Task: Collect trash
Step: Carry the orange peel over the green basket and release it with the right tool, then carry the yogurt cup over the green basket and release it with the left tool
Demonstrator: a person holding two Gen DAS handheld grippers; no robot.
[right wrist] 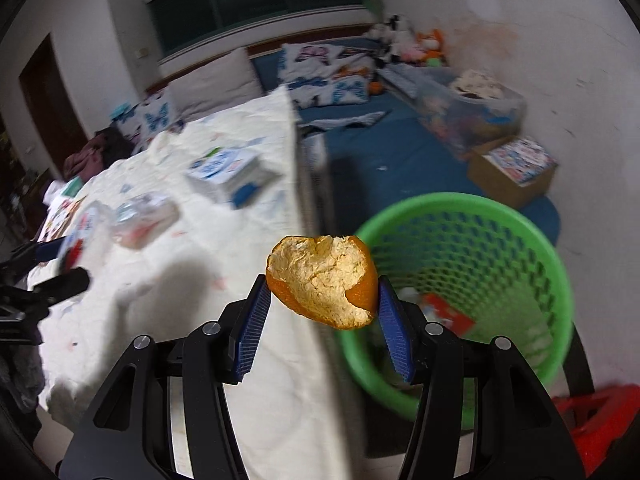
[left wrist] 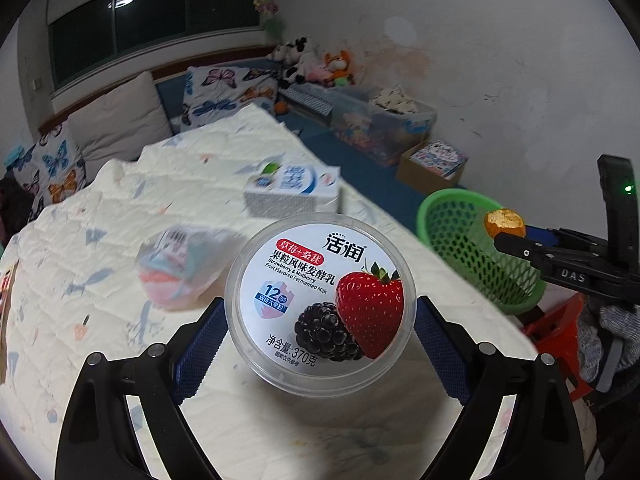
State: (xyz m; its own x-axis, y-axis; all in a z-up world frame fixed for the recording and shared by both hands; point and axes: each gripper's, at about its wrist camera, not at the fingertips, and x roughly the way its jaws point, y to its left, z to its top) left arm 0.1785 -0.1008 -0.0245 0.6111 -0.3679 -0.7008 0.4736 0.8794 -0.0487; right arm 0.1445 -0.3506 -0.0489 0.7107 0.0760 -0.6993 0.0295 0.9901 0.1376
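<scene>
Our left gripper (left wrist: 320, 320) clamps a round yogurt tub (left wrist: 320, 304) above the quilted table cover (left wrist: 120, 208); we read "Strawberry & Mulberry Fruit Flavored Fermented Milk", "活润" and "370克" on its lid. Our right gripper (right wrist: 322, 300) pinches a piece of orange peel (right wrist: 324, 280), pith toward us, at the table edge beside the green mesh basket (right wrist: 552, 280). "DAS" shows on the right gripper's body. A tissue box (left wrist: 292, 194) and a crumpled wrapper (left wrist: 180, 264) lie on the cover.
</scene>
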